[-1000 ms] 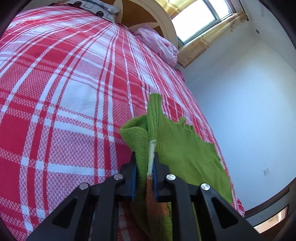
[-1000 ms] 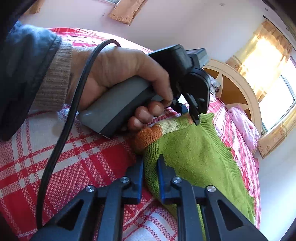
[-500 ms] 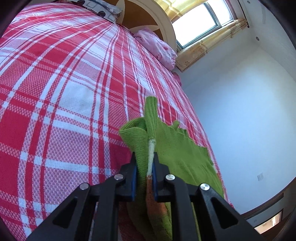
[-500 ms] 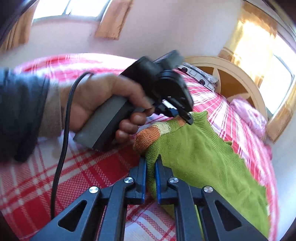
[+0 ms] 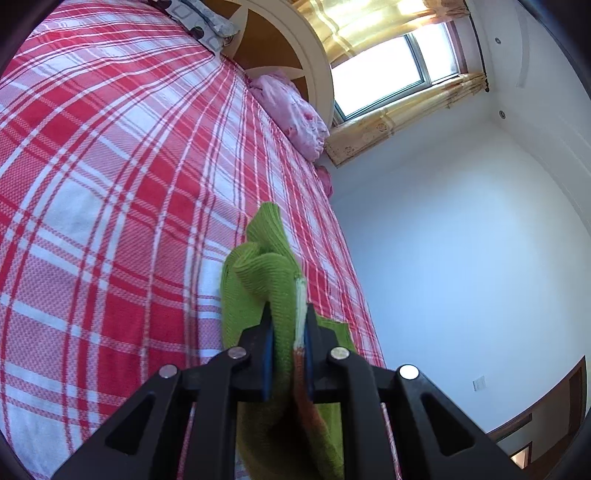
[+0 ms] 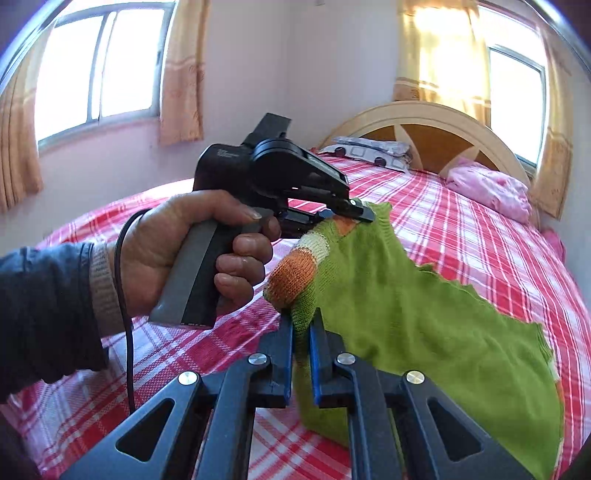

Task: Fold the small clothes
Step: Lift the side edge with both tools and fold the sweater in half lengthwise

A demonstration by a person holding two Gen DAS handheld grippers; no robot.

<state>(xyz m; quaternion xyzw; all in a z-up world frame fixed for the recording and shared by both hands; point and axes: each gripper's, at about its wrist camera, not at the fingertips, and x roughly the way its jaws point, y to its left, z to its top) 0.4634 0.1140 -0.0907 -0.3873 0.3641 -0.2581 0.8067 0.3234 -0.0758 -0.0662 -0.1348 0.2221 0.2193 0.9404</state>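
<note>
Both grippers, left (image 5: 287, 321) and right (image 6: 302, 328), clench the green sweater (image 6: 406, 317) (orange-cuffed) above the plaid bed (image 6: 480, 236).

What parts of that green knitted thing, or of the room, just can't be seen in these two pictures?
- Green sweater: its lower right part is cut off by the right wrist picture's edge.
- Sweater in the left wrist view: bunched, its lower part behind the left gripper.
- Patterned pillow: cut off at the top edge.
</note>
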